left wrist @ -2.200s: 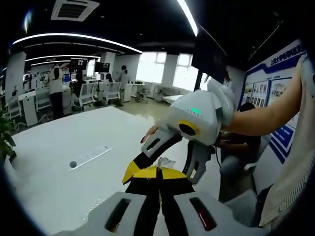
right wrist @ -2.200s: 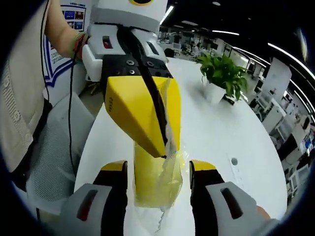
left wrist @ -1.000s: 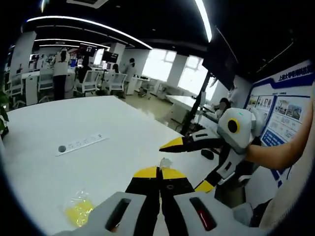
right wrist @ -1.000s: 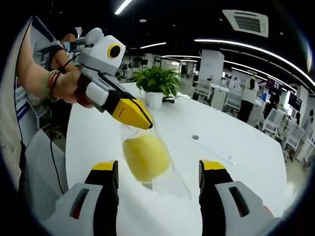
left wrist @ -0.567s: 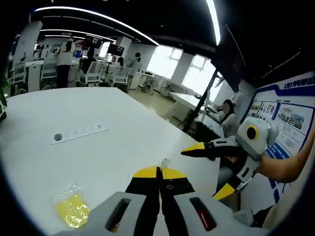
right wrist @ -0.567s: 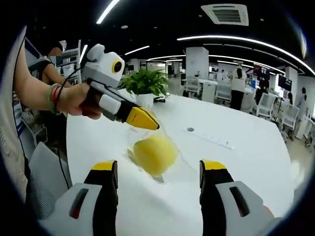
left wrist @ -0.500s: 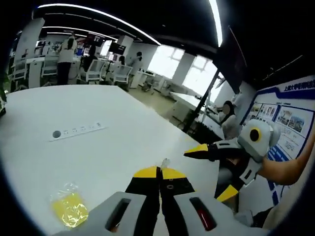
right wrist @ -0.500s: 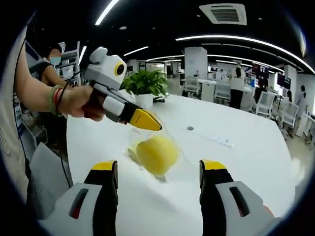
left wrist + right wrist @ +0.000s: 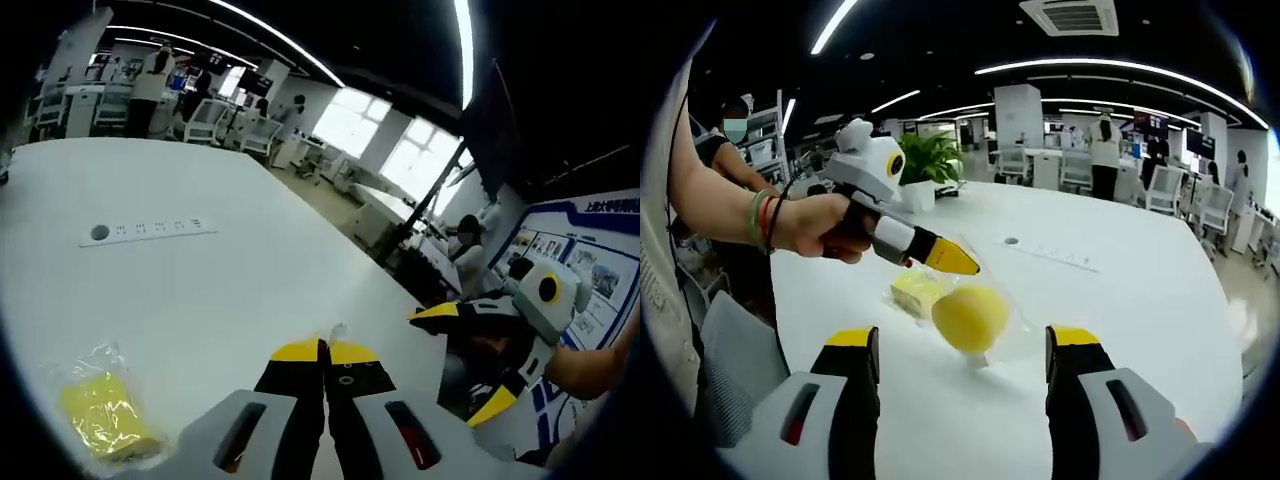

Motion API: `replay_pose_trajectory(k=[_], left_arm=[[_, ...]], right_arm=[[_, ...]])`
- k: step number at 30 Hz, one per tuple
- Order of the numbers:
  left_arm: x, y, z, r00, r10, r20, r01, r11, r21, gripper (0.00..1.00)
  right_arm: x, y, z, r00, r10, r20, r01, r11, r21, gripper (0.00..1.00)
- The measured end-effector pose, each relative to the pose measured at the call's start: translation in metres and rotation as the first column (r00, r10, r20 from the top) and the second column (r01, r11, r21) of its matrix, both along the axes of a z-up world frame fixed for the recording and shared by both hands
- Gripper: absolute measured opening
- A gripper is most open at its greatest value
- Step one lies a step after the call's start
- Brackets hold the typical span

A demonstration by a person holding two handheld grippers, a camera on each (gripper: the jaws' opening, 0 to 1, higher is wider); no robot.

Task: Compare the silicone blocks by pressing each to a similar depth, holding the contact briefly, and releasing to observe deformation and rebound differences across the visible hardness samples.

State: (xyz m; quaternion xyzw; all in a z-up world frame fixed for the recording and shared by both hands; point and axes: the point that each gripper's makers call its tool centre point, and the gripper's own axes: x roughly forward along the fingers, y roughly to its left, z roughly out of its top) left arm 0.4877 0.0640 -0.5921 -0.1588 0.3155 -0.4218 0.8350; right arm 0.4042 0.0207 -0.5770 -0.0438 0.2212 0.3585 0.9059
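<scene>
Left tool (image 9: pixel 324 350): I am keeping its jaws pressed together, nipping a scrap of clear film at the tips. In the right gripper view the same left tool (image 9: pixel 958 262) is pinching the upper edge of the clear bag (image 9: pixel 985 290).
Right tool (image 9: pixel 962 345): I am holding it with jaws wide apart, gripping nothing, the bagged sample lying ahead between them. In the left gripper view it is standing off to the side, jaws spread.
Yellow round sample (image 9: pixel 970 318): it is hanging or resting just above the white desk (image 9: pixel 1120 300) — I cannot tell which — inside the bag.
Yellow block (image 9: pixel 915 291): it is lying on the desk just behind the round sample, also wrapped.
Another bagged block (image 9: pixel 102 413): it is sitting on the desk near my left tool.
Handling: I am judging the silicone light, soft and springy; the film looks crinkly and slippery — likely to slide.
Where to hold: I am thinking of closing across the round sample's middle, not on loose film.
Shapes: one rounded and smooth, the blocks flat-sided, all matte yellow under glossy wrap.
</scene>
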Motion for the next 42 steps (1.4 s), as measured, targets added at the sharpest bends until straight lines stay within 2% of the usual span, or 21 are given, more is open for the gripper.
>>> replay_pose_trajectory(k=[3,5,9,11,12,15,16,18,20,22,24,29,36,39,42], left_arm=[[0.007,-0.001,-0.009,0.999,0.04,-0.027,-0.04,0.999,-0.019,0.0],[0.011,0.0,-0.012,0.998,0.054,-0.022,-0.055,0.998,-0.023,0.0],[0.029,0.006,-0.021,0.984,0.157,-0.08,-0.163,0.984,-0.076,0.0],[0.035,0.01,-0.025,0.98,0.175,-0.094,-0.184,0.979,-0.086,0.0],[0.04,0.013,-0.029,0.971,0.21,-0.117,-0.222,0.971,-0.095,0.0],[0.049,0.021,-0.038,0.961,0.241,-0.135,-0.255,0.962,-0.102,0.0],[0.053,0.024,-0.043,0.952,0.257,-0.166,-0.277,0.954,-0.114,0.0],[0.058,0.029,-0.049,0.947,0.273,-0.168,-0.293,0.95,-0.107,0.0],[0.063,0.036,-0.058,0.935,0.295,-0.197,-0.319,0.942,-0.102,0.0],[0.067,0.042,-0.07,0.914,0.331,-0.233,-0.357,0.931,-0.075,0.0],[0.069,0.042,-0.075,0.913,0.331,-0.237,-0.358,0.93,-0.082,0.0],[0.078,0.045,-0.098,0.889,0.364,-0.278,-0.388,0.921,-0.037,0.0],[0.089,0.043,-0.115,0.876,0.376,-0.301,-0.399,0.917,-0.015,0.0],[0.091,0.045,-0.124,0.877,0.38,-0.295,-0.392,0.92,0.019,0.0],[0.091,0.048,-0.133,0.87,0.382,-0.311,-0.387,0.921,0.048,0.0]], right_arm=[[-0.002,-0.004,-0.006,1.0,-0.008,-0.017,0.008,1.0,-0.002,0.62],[-0.003,-0.005,-0.008,1.0,-0.009,-0.028,0.009,1.0,-0.003,0.6],[-0.004,-0.008,-0.011,0.999,-0.017,-0.038,0.017,1.0,-0.003,0.6],[-0.004,-0.009,-0.013,0.999,-0.015,-0.042,0.014,1.0,-0.009,0.59],[-0.004,-0.01,-0.013,0.999,-0.016,-0.046,0.016,1.0,-0.011,0.59],[-0.002,-0.01,-0.012,0.999,-0.02,-0.042,0.02,1.0,-0.006,0.59],[-0.001,-0.01,-0.01,0.999,-0.021,-0.042,0.021,1.0,0.004,0.59],[0.0,-0.01,-0.01,0.999,-0.02,-0.039,0.02,1.0,-0.001,0.58],[0.001,-0.01,-0.012,0.999,-0.019,-0.046,0.018,1.0,-0.008,0.58],[0.001,-0.011,-0.013,0.999,-0.019,-0.051,0.018,1.0,-0.012,0.57],[0.001,-0.012,-0.014,0.998,-0.023,-0.055,0.022,1.0,-0.017,0.57],[0.003,-0.015,-0.019,0.997,-0.033,-0.076,0.031,0.999,-0.03,0.56],[0.008,-0.015,-0.017,0.996,-0.042,-0.072,0.04,0.999,-0.03,0.54],[0.009,-0.017,-0.019,0.996,-0.047,-0.08,0.045,0.999,-0.029,0.54],[0.009,-0.018,-0.023,0.995,-0.049,-0.089,0.046,0.998,-0.033,0.53]])
